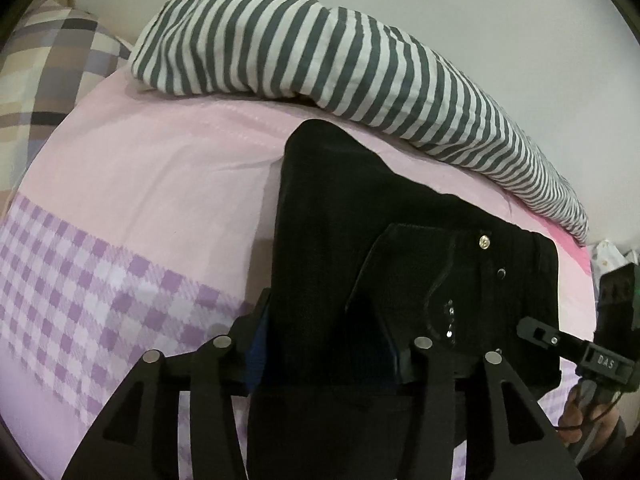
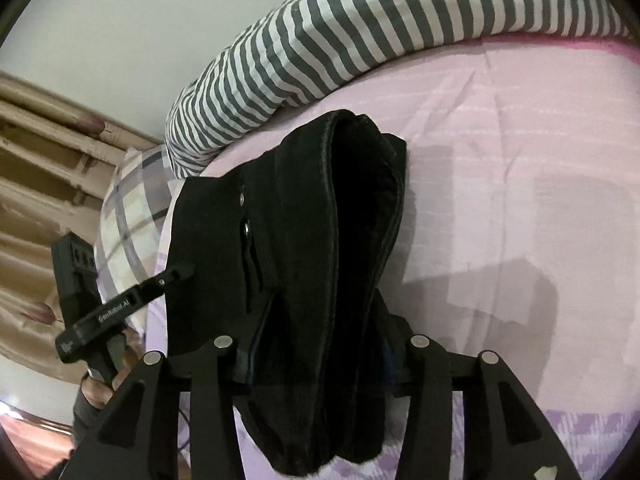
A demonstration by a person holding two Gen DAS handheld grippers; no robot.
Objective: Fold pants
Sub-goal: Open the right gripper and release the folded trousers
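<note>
So the black pants [image 1: 336, 240] are bunched up and lifted off the bed, hanging between the two grippers with the fabric draped over the front of both. In the left wrist view you can see the waistband end, with a silver button [image 1: 485, 242] and a darker snap just below it, plus a little row of shiny studs [image 1: 450, 320] along a pocket seam. In the right wrist view the same pants [image 2: 320, 240] look like a thick folded wad, seams running lengthwise, with the loose end dangling down past the gripper's linkage.

The left gripper [image 1: 326, 344] is clamped on the pants, cloth packed between its two fingers, a bit of blue pad peeking out on either side. The right gripper [image 2: 320, 356] is doing the same thing, pinching the fabric with blue edges just barely showing. From the left camera the right gripper [image 1: 576, 344] is off at the right edge with its tip against the waistband, a hand [image 1: 576, 420] wrapped around its handle. From the right camera the left gripper [image 2: 120, 308] pokes into the pants from the left.

Underneath is a pink bedsheet [image 1: 160, 168] with a purple checked band [image 1: 80, 280]. Behind the pants lies a grey-and-white striped duvet [image 1: 300, 48], rolled up along the wall, and a plaid pillow [image 1: 44, 60] sits at the far left. Beige curtains [image 2: 40, 160] show in the right view.
</note>
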